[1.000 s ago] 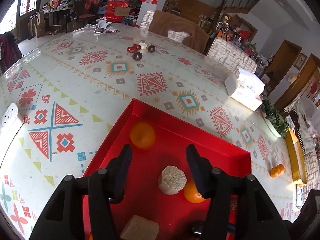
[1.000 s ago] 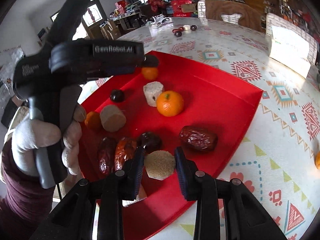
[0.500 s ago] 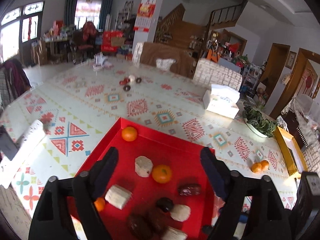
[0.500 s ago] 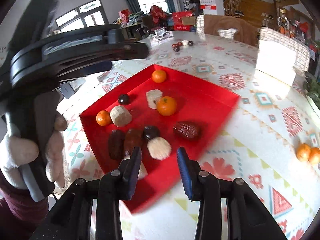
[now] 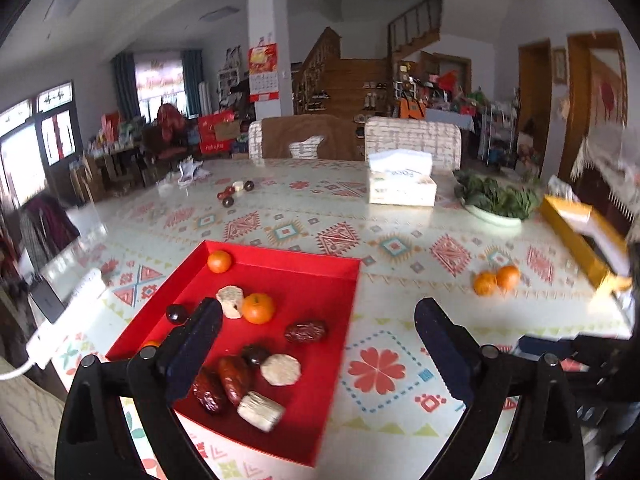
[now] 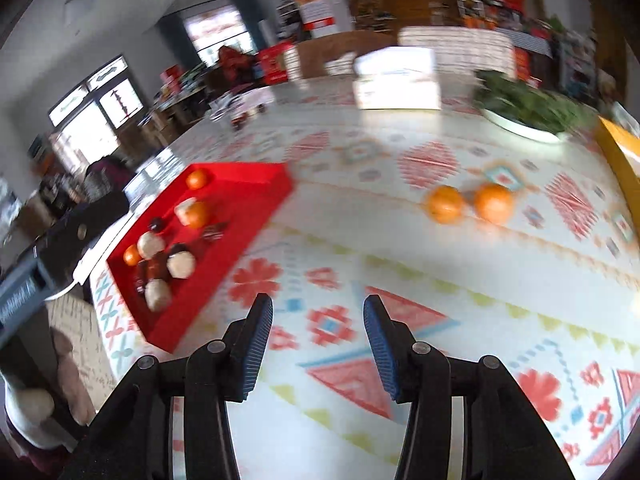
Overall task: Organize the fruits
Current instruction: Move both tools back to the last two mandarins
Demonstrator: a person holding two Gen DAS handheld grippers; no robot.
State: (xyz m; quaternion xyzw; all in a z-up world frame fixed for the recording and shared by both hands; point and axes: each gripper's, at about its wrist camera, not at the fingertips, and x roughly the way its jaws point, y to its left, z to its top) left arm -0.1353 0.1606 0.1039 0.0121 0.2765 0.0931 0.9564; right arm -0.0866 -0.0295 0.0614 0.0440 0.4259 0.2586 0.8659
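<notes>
A red tray sits on the patterned table and holds tangerines, red dates, dark fruits and pale round cakes. It also shows at the left of the right wrist view. Two loose tangerines lie on the table right of the tray, and they show in the right wrist view too. My left gripper is open and empty, raised above the tray's near right side. My right gripper is open and empty over bare tablecloth, right of the tray.
A tissue box, a dish of green leaves and a yellow box stand at the back right. Small dark fruits lie at the far side. A white power strip lies left of the tray.
Both grippers have pulled back and risen away from the tray. The left one has opened wider. The right one has swung right, off the tray and toward the two loose tangerines.
</notes>
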